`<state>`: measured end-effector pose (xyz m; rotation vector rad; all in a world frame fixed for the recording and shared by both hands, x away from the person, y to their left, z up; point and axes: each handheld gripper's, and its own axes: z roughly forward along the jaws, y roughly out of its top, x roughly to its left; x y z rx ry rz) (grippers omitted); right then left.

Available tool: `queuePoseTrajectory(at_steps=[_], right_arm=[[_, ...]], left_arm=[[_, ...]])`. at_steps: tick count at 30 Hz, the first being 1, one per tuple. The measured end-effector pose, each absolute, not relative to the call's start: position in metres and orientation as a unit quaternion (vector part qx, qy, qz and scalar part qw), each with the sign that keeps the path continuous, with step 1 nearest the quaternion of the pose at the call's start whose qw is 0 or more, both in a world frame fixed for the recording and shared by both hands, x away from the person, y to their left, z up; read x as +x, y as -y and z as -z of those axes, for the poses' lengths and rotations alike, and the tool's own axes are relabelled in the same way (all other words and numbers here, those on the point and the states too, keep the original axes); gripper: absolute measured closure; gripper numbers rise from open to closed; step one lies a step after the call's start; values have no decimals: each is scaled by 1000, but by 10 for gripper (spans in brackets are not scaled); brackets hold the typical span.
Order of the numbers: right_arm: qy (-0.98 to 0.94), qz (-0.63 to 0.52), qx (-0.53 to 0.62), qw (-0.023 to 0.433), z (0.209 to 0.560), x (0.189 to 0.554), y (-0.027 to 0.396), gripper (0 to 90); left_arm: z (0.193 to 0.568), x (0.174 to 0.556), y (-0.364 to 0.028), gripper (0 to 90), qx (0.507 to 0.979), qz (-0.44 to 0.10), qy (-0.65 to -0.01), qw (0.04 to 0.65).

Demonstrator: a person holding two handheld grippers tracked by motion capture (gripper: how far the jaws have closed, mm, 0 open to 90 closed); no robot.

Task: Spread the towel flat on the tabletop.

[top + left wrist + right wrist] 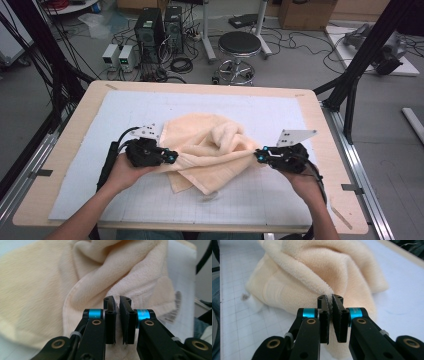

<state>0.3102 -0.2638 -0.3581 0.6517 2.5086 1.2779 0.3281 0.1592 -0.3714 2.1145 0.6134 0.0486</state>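
Note:
A cream towel (210,147) lies crumpled in the middle of the pale gridded mat (125,200), partly lifted between both grippers. My left gripper (172,158) is shut on the towel's left edge; in the left gripper view its jaws (117,302) pinch the fabric (82,280). My right gripper (258,156) is shut on the towel's right corner, and in the right gripper view its jaws (330,301) clamp a fluffy edge of the towel (312,272). The cloth sags in folds between the two grips.
The mat covers a wooden table (65,145). Beyond the far edge stand a round stool (239,46), computer towers (150,27) and cables on the floor. Black frame posts (360,55) rise at the right.

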Motion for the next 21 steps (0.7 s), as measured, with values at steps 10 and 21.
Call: queuePoseTrajectory(at_steps=[10,21], right_arm=[[-875,-407,235,119,359,339,254,847],[-881,-390,250,98,397,389,199,847]], left_arm=[[380,333,-154,833,868,-30,-251,428],[404,363,-191,835,850,-56,-345,394]])
